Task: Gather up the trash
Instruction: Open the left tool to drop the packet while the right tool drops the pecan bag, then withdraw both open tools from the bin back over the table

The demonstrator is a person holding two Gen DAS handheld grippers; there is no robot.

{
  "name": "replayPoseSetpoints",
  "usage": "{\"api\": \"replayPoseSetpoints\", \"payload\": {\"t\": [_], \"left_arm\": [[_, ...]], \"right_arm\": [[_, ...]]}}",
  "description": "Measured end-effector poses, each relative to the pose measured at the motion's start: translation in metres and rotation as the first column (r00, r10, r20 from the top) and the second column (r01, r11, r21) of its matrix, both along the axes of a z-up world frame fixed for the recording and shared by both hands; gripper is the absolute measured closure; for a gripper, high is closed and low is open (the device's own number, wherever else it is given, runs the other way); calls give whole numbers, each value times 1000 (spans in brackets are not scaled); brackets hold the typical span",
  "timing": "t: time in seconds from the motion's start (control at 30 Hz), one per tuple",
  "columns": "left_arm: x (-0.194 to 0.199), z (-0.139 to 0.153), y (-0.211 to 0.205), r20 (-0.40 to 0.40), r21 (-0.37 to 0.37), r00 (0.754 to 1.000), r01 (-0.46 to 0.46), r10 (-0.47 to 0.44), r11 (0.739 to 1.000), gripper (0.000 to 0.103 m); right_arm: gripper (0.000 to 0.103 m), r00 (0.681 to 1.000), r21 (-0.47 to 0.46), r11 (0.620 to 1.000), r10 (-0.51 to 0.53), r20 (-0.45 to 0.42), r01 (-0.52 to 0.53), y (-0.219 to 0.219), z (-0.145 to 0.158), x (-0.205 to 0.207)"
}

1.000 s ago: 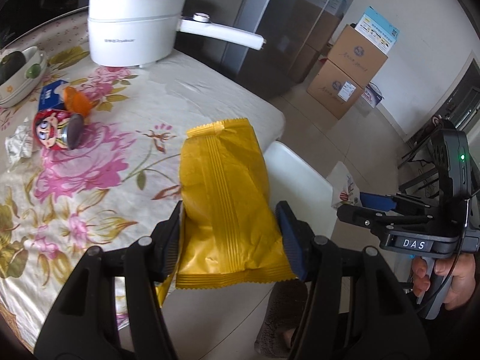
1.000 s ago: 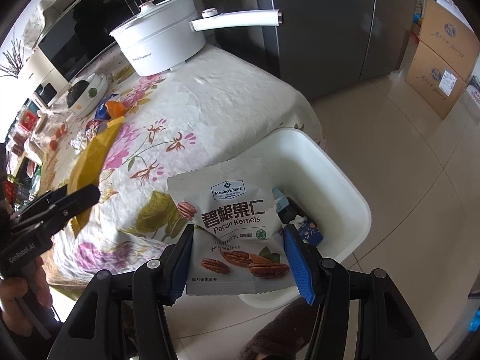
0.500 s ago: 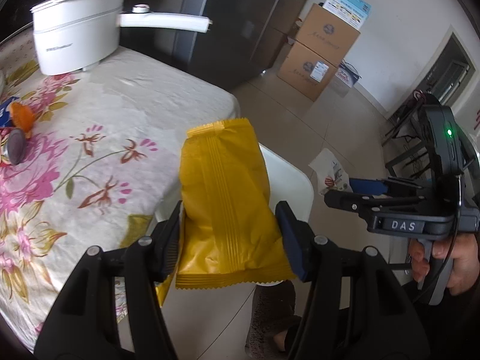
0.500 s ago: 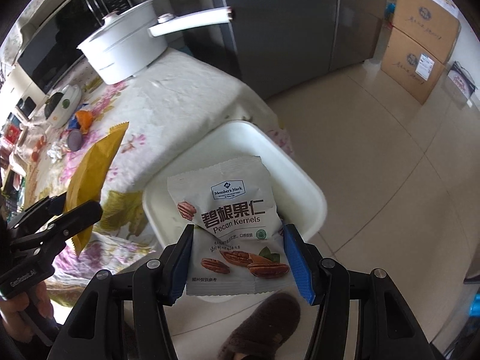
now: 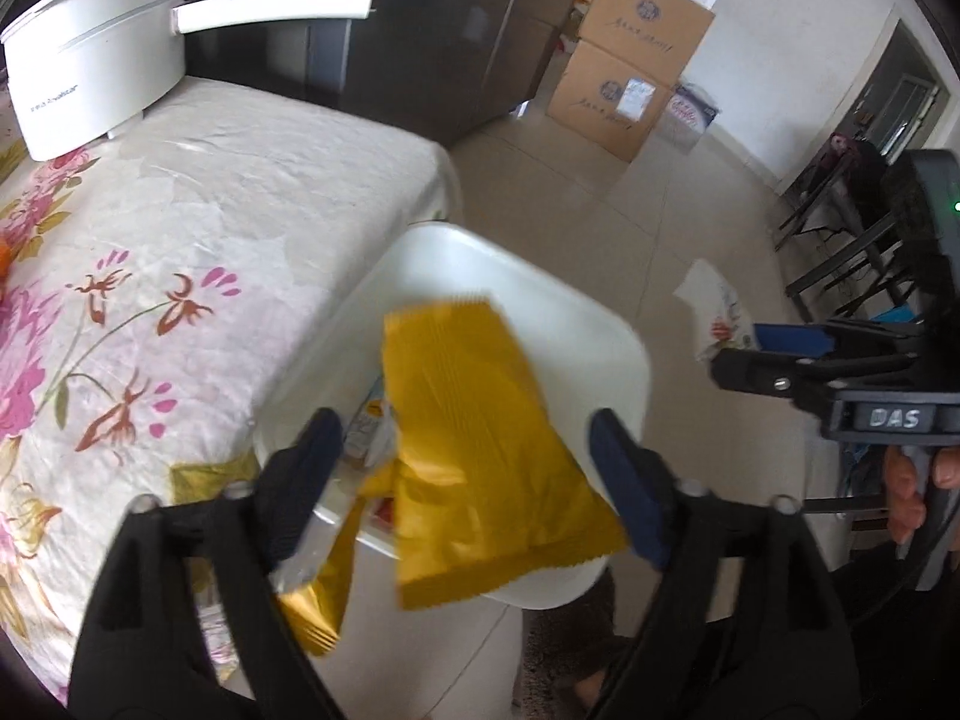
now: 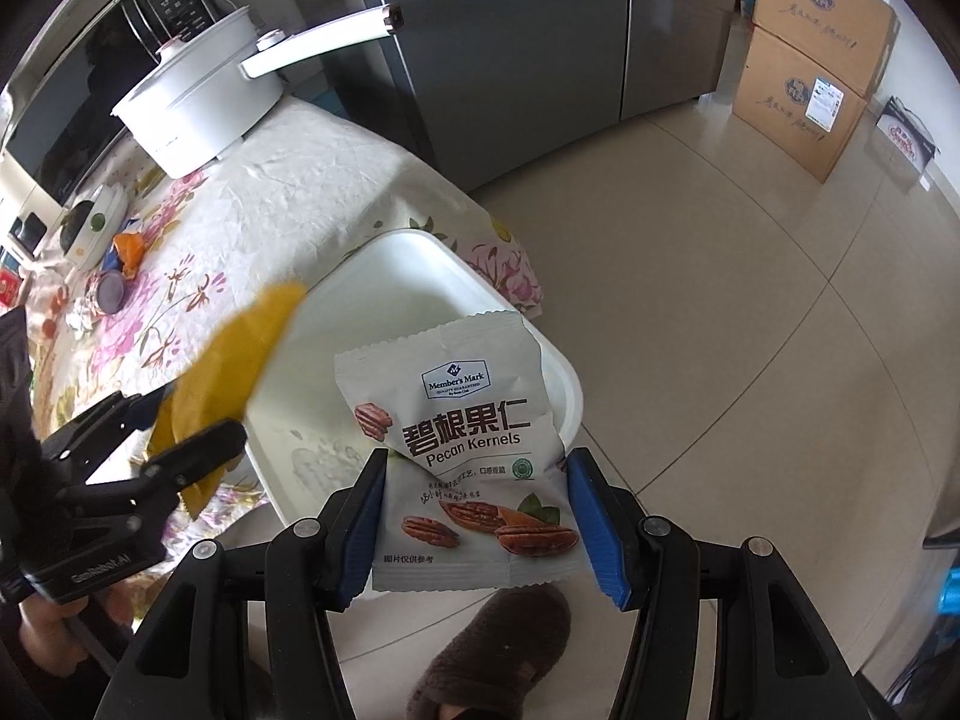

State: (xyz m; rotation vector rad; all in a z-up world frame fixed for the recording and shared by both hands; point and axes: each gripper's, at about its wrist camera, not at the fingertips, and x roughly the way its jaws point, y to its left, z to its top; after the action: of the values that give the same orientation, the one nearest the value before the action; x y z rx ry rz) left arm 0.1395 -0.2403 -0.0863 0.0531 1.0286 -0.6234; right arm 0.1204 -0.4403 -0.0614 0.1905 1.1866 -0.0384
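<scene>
A white trash bin (image 5: 624, 354) stands on the floor beside the table corner; it also shows in the right wrist view (image 6: 420, 276). My left gripper (image 5: 474, 468) is open above the bin, and the yellow snack bag (image 5: 480, 450) is loose between its fingers, blurred and tilted over the bin. The bag shows in the right wrist view (image 6: 234, 360) at the left gripper (image 6: 180, 426). My right gripper (image 6: 477, 516) is shut on a white pecan kernels packet (image 6: 462, 456) above the bin's near edge. The right gripper (image 5: 798, 354) sits right of the bin in the left wrist view.
A floral-cloth table (image 5: 150, 228) carries a white electric pot (image 5: 96, 78) with a long handle (image 6: 324, 42), a bowl (image 6: 96, 216) and small wrappers (image 6: 129, 249). Cardboard boxes (image 6: 810, 60) stand on the tiled floor. A brown slipper (image 6: 498, 654) is below the bin.
My left gripper has opened wide and let go of the yellow bag, which is dropping toward the bin. Both grippers have moved over the bin. The right still holds the pecan packet.
</scene>
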Motion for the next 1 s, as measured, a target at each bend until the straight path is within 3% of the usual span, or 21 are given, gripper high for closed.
{"api": "replayPoseSetpoints", "payload": {"t": [0.17,0.6,0.7,0.77,1.0], "left_arm": [[0,5,12,13,39,1000,-27,26,999,4],[-9,26,77,34,53,991,-133,132,990,1],[-12,31,97,33,39,986,-167,166,985,1],[-13,33,107,36,38,983,-183,182,982,1],[-14,39,148,36,39,969,-245,243,969,1]], "right_arm": [[43,1000,-7,1000,14,3,-14,9,1,3],[41,1000,26,999,25,17,-25,43,9,23],[36,999,42,999,21,37,-23,49,13,29],[26,999,39,999,7,45,-9,53,15,33],[22,1000,45,999,-4,31,2,76,14,46]]}}
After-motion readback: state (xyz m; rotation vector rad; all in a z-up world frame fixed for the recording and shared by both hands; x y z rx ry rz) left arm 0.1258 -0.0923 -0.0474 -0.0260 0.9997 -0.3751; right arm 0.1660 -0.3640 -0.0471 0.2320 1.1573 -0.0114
